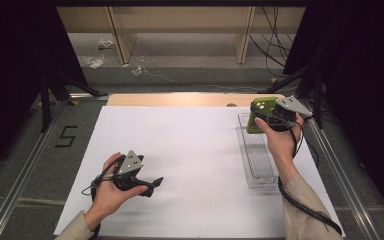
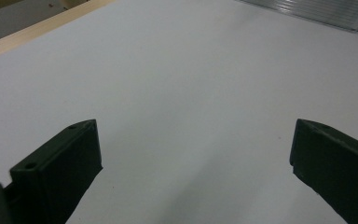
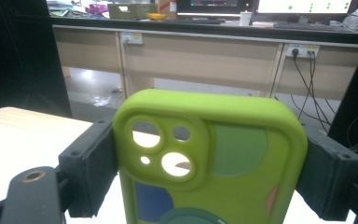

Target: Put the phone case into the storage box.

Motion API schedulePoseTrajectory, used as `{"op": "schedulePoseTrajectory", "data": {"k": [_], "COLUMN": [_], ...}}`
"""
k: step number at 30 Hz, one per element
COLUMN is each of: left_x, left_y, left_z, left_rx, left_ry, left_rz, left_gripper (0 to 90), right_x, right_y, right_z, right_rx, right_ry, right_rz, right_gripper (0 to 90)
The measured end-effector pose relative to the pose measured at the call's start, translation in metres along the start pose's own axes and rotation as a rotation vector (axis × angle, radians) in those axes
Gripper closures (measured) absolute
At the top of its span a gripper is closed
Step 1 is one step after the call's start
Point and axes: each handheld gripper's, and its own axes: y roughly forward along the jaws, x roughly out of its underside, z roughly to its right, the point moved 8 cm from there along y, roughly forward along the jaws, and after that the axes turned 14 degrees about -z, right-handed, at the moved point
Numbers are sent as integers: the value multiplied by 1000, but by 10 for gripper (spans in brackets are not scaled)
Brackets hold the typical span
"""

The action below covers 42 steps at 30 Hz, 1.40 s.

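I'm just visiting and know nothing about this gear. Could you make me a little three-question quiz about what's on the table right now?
1. True or false: the right claw grips a lime-green phone case.
2. Are the left claw's jaws open or shut?
3. Which clear thing lies on the white table below the right hand: A) a ridged tray, B) a bottle?

Key: 1 true; 2 open, nothing between them; 3 A.

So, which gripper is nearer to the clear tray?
Right. The right gripper hangs over the clear tray's far end, gripping a green phone case. The left gripper is far across the white sheet.
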Motion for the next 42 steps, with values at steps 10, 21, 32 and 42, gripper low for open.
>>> {"op": "schedulePoseTrajectory", "data": {"k": [10,21,32,42], "left_x": [0,0,0,0], "left_y": [0,0,0,0], "left_z": [0,0,0,0], "left_rx": [0,1,3,2], "left_ry": [1,1,-1,-2], "left_rz": [2,2,0,1], "left_gripper": [14,14,14,14], "right_x": [0,1,1,1], "right_y": [4,9,13,16], "right_z": [0,1,1,1], "right_rx": [0,0,4,2], "right_ry": [1,7,5,6], "right_rz": [-4,-9,-16,-17], "right_gripper": [180,180,180,180]}}
